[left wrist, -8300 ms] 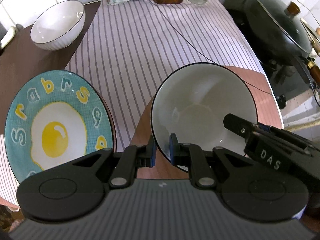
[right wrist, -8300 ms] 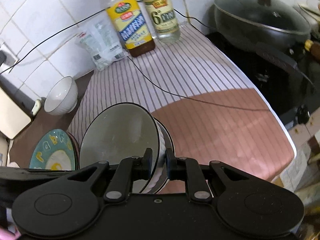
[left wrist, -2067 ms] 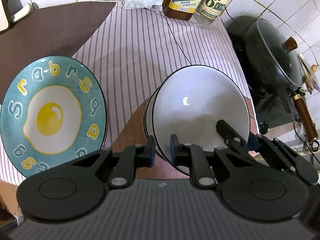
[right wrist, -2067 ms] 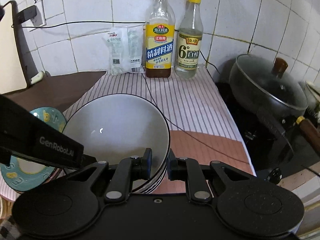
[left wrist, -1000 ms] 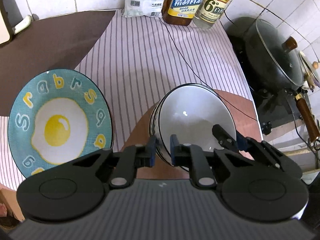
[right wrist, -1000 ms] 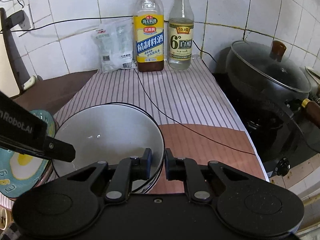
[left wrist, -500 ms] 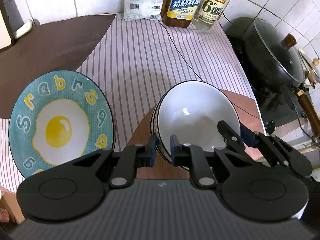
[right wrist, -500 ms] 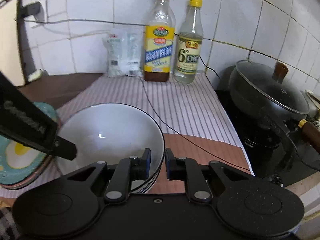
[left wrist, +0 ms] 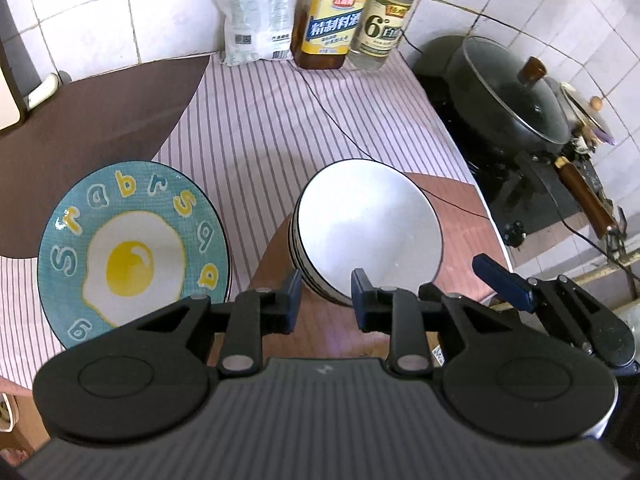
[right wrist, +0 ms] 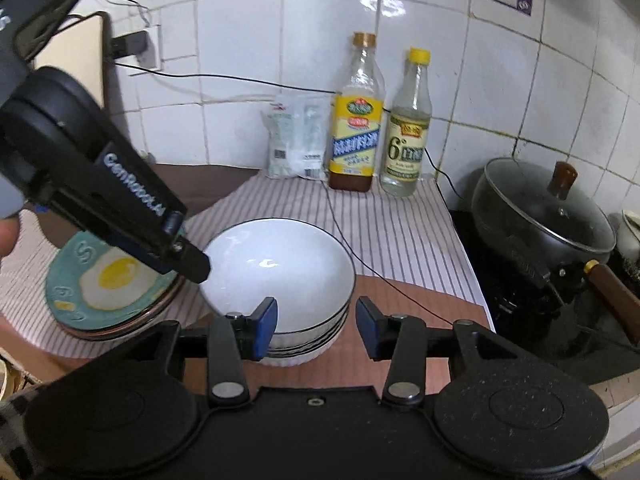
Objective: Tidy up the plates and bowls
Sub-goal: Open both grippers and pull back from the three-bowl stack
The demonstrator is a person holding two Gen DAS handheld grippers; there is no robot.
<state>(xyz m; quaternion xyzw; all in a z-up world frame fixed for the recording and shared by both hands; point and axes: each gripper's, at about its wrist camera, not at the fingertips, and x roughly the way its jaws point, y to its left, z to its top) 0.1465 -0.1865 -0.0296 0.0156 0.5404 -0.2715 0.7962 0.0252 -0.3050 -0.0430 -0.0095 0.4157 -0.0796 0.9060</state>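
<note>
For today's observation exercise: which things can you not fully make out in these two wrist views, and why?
- Bowl stack: number of bowls; right view, blue finger pad covers part of the side.
- Egg plate: near rim; left view, hidden behind left gripper.
- Cooking wine bottle: top; left view, cut off by the edge.

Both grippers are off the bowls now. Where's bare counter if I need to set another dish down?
Widest free patch: striped cloth between the stack of white black-rimmed bowls and the yellow-label bottle, crossed only by a thin black cable. The dark brown mat beyond the teal fried-egg plate is bare too. Crowded: the back wall and the black lidded pan.
</note>
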